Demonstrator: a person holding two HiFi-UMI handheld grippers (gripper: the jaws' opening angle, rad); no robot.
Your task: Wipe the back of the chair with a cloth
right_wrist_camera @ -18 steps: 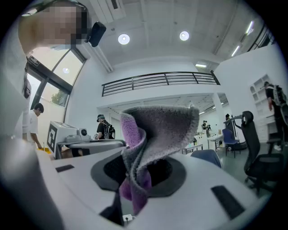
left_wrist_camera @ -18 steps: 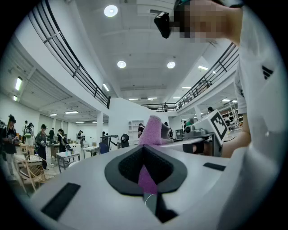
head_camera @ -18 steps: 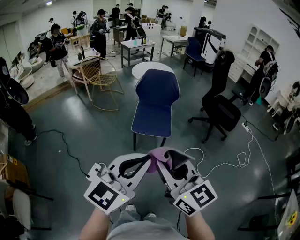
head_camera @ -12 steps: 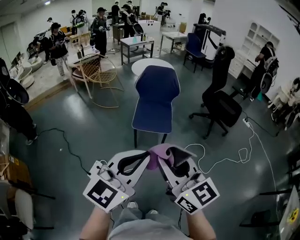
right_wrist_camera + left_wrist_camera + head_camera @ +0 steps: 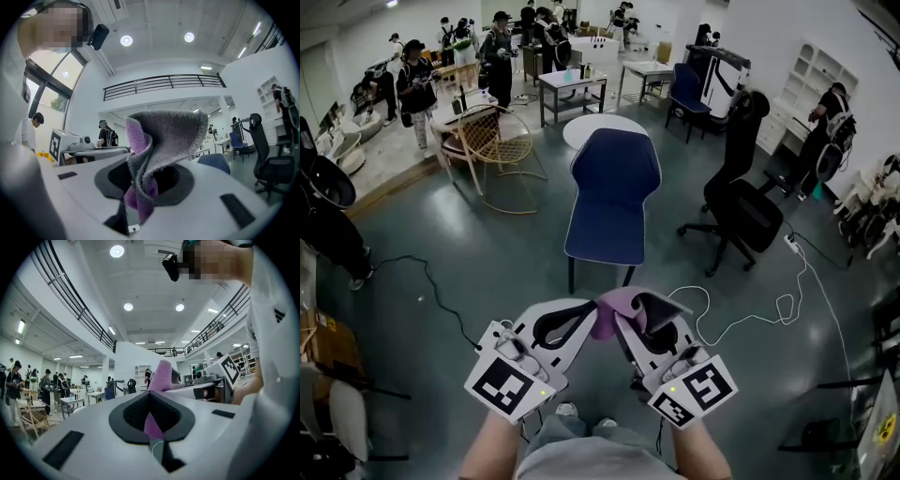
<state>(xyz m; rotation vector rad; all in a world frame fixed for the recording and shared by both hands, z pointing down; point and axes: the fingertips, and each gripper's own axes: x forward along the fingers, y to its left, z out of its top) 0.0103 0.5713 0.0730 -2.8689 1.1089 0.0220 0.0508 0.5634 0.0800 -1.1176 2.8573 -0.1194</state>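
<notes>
A blue chair (image 5: 614,197) stands ahead of me on the grey floor, its back turned toward me. Low in the head view, both grippers are held close together, well short of the chair. A purple-and-grey cloth (image 5: 615,307) is bunched between their tips. My left gripper (image 5: 592,319) is shut on a purple strip of the cloth (image 5: 158,380). My right gripper (image 5: 630,311) is shut on the cloth's folded grey-and-purple bulk (image 5: 157,145). In the right gripper view the chair's blue back (image 5: 215,163) shows past the cloth.
A black office chair (image 5: 741,202) stands right of the blue chair, and a wire-frame chair (image 5: 492,150) stands to its left. A round white table (image 5: 600,131) is behind it. A white cable (image 5: 750,314) and a black cable (image 5: 431,291) lie on the floor. People (image 5: 417,89) stand at the far desks.
Almost nothing has changed. The head view has shifted slightly, and both grippers keep the cloth between them in the same place.
</notes>
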